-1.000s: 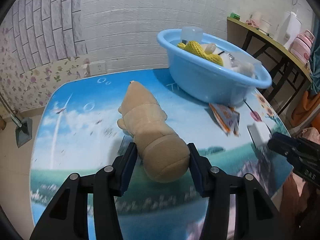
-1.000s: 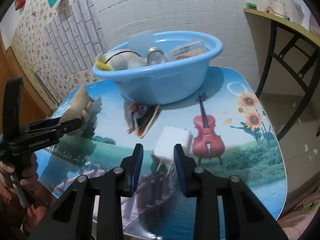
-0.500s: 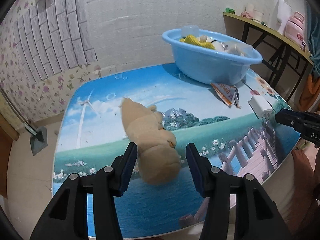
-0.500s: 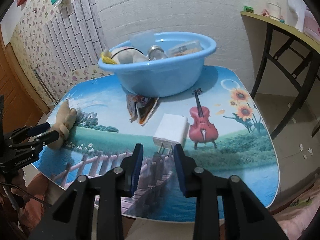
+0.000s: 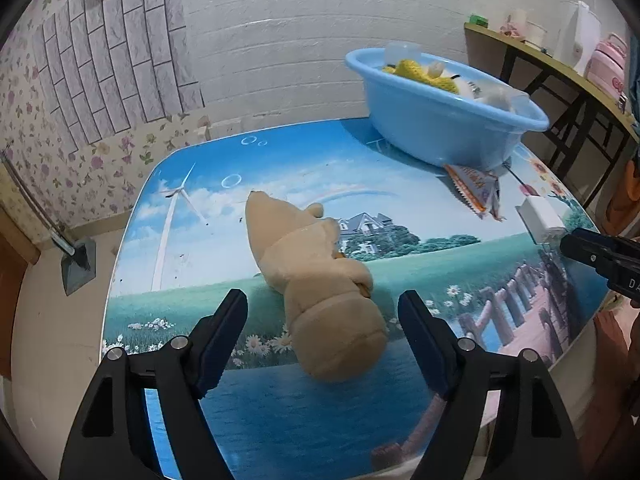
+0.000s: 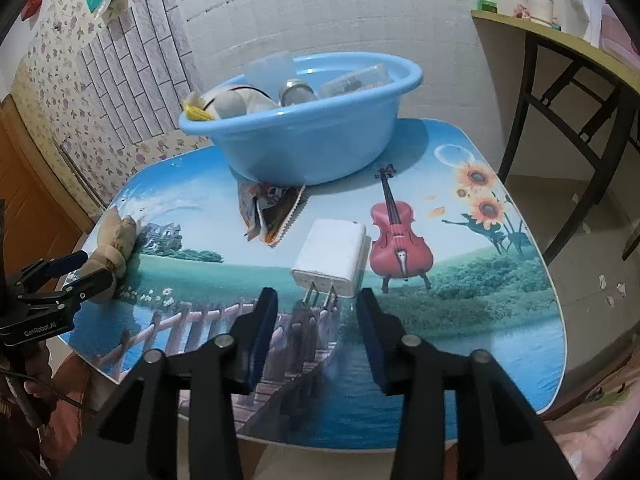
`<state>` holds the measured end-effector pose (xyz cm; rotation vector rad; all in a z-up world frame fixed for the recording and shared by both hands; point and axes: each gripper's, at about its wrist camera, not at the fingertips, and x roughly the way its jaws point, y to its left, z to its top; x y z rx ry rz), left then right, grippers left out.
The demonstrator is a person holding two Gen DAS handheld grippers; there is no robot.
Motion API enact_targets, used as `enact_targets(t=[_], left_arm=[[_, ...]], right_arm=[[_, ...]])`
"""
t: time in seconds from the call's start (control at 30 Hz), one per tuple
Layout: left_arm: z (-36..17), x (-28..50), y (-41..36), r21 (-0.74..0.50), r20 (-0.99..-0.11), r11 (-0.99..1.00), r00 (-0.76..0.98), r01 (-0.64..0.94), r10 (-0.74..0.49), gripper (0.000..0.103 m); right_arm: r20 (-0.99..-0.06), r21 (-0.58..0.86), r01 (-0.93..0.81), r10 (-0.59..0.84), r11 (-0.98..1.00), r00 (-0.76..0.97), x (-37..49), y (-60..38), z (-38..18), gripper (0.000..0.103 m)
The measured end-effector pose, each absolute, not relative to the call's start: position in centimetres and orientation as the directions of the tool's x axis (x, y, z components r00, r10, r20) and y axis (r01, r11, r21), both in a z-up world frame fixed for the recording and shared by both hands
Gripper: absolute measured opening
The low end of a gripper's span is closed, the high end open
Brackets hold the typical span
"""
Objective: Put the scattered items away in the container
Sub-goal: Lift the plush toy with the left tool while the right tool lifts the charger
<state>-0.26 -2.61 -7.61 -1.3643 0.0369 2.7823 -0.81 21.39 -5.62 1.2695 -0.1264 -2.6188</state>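
Observation:
A tan plush toy (image 5: 320, 280) lies on the picture-printed table (image 5: 200, 240); its near end sits between the open jaws of my left gripper (image 5: 322, 320), untouched. It also shows in the right wrist view (image 6: 114, 240). A white charger plug (image 6: 334, 256) lies just ahead of my open, empty right gripper (image 6: 316, 316). A crumpled snack wrapper (image 6: 268, 212) lies against the blue basin (image 6: 312, 136), which holds several items. The basin (image 5: 440, 120), wrapper (image 5: 476, 188) and charger (image 5: 540, 218) show at the right of the left wrist view.
A dark-legged side table (image 6: 580, 64) with jars stands to the right. A dustpan (image 5: 78, 264) rests on the floor at the left. The brick-pattern wall (image 5: 280, 40) is close behind the table. The left gripper (image 6: 52, 280) appears at the table's left edge.
My left gripper has opened wide and drawn back from the plush toy, which now lies loose on the table. My right gripper has opened wider and backed off slightly from the charger.

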Motion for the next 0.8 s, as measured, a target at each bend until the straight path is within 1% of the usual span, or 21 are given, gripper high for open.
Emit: enact_targets(t=[0.07,0.17,0.5,0.8], left_arm=[[-7.8,-0.5,-2.7,0.003,-0.794,-0.999,-0.607,-0.045,0.025,0.078],[-8.3,-0.9,-2.7,0.007,-0.801,-0.999,-0.599,-0.045,0.021,0.078],[-9.4,-2.1,-3.7,-0.024,-0.819,-0.999,-0.572,-0.037,0.041,0.078],[-10.2,-3.4,-3.3,-0.016,-0.82,-0.999,-0.572,-0.031,0.031,0.079]], right_arm=[[-0.767,0.166,0.163,-0.231,-0.973,-0.599,-1.2,21.3,-5.7,0.049],[-0.764,0.162,0.163,-0.228,-0.973,-0.604,-1.6,21.2,-5.6,0.052],[-0.785,0.12,0.159,-0.191,-0.98,-0.589,-3.5,20.5,-6.6,0.053],[-0.801,0.112,0.152,-0.179,-0.982,-0.571,-5.2,20.2,-7.4,0.053]])
